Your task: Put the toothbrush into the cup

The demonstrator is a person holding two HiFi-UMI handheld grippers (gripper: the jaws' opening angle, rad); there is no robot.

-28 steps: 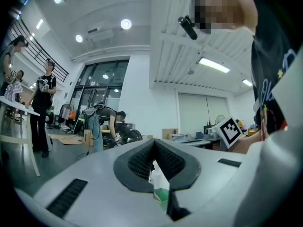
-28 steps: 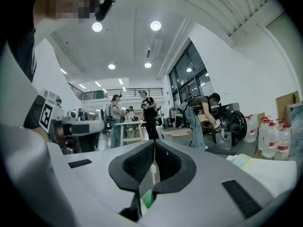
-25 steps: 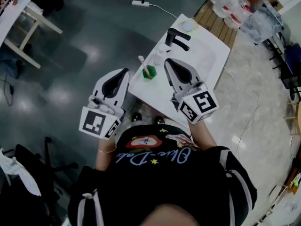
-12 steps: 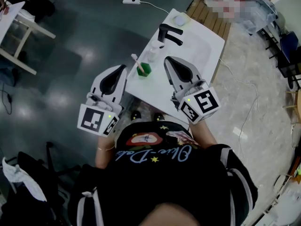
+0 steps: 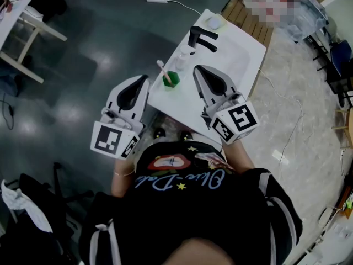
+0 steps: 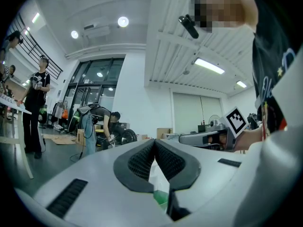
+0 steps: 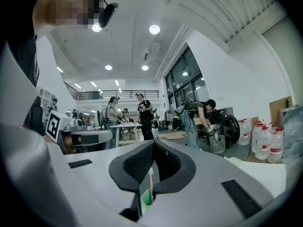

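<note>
A small green cup point(image 5: 172, 80) stands near the left edge of the white sink unit point(image 5: 187, 106). A toothbrush point(image 5: 163, 70) stands in the cup, leaning left with its white head up. My left gripper point(image 5: 144, 79) hovers just left of the unit, level with the cup, jaws shut and empty. My right gripper point(image 5: 197, 69) is over the counter right of the cup, also shut and empty. The left gripper view shows the cup point(image 6: 161, 197) below the closed jaws point(image 6: 155, 142). In the right gripper view the toothbrush point(image 7: 150, 179) and cup point(image 7: 147, 198) show under the closed jaws point(image 7: 154, 142).
A black faucet point(image 5: 202, 38), a small white bottle point(image 5: 185, 52) and a round white object point(image 5: 213, 22) sit at the far side of the basin point(image 5: 238, 59). A white table point(image 5: 19, 15) stands far left, a power strip point(image 5: 155, 0) lies on the floor. People stand in the background.
The head view has shifted a little; both grippers stay shut in about the same places beside the cup, and the toothbrush stays in the cup.
</note>
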